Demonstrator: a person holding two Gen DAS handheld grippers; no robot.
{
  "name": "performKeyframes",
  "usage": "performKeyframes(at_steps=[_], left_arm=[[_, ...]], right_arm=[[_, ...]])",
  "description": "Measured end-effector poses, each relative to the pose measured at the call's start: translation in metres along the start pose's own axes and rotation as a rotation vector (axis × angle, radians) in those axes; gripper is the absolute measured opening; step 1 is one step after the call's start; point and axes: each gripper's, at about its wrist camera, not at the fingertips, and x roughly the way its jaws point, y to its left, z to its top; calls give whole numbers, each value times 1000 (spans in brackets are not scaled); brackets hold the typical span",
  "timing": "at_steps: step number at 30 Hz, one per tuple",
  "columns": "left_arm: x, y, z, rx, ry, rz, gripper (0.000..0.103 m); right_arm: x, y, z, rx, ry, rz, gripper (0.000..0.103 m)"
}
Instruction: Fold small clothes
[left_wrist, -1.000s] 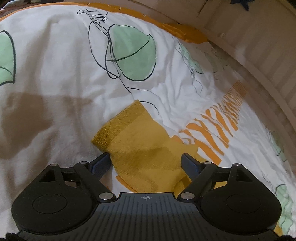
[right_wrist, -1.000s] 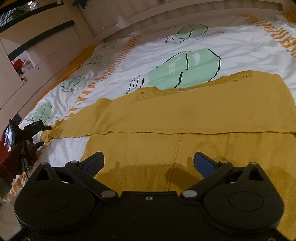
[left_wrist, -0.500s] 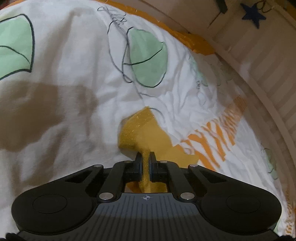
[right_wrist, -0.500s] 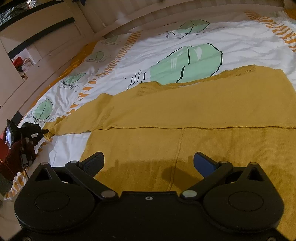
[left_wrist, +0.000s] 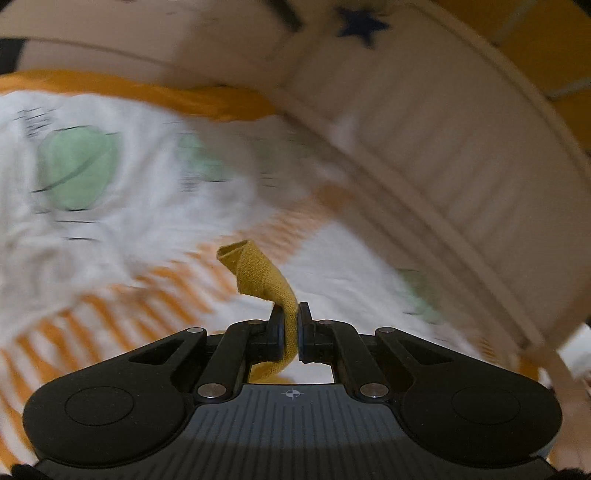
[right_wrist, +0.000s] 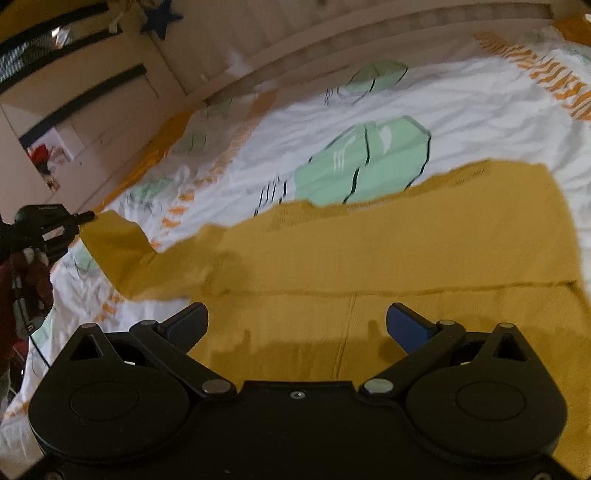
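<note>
Right gripper (right_wrist: 297, 323) is hovering with jaws spread wide, nothing between them, just above the mustard sweater (right_wrist: 388, 258) lying flat on the leaf-print bedsheet (right_wrist: 461, 110). Left gripper (left_wrist: 290, 325) is pinching the sleeve cuff (left_wrist: 258, 275), holding it lifted off the sheet, beside the slatted bed rail (left_wrist: 461, 166).

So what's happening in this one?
A person is folding a mustard-yellow knit sweater spread on a white bedspread with green leaf prints. The left gripper is shut on the sweater's sleeve cuff and holds it raised off the bed. The right gripper hovers open over the sweater's body, holding nothing.
</note>
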Motion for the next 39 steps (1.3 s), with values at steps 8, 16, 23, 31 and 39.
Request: performKeyframes(at_steps=[8,16,23,31,39], left_arm=[[5,-146,-58,160,83,-223,6],[61,-231,-160,292,266,-296,7],[69,-251,-205,424,382,-370,37],[22,-210,-191,605,281,-313,48],[21,-100,-187,617,351,-49,48]], right_arm=[[-16,-27,11,75,-33,-41,103],[-24,-55,16,150,-51,-76,103],[-21,-72,15,199,-39,-104,103],[-15,-76,9,205,-28,-123,103],[-3,-71,1,178,-29,-131,103]])
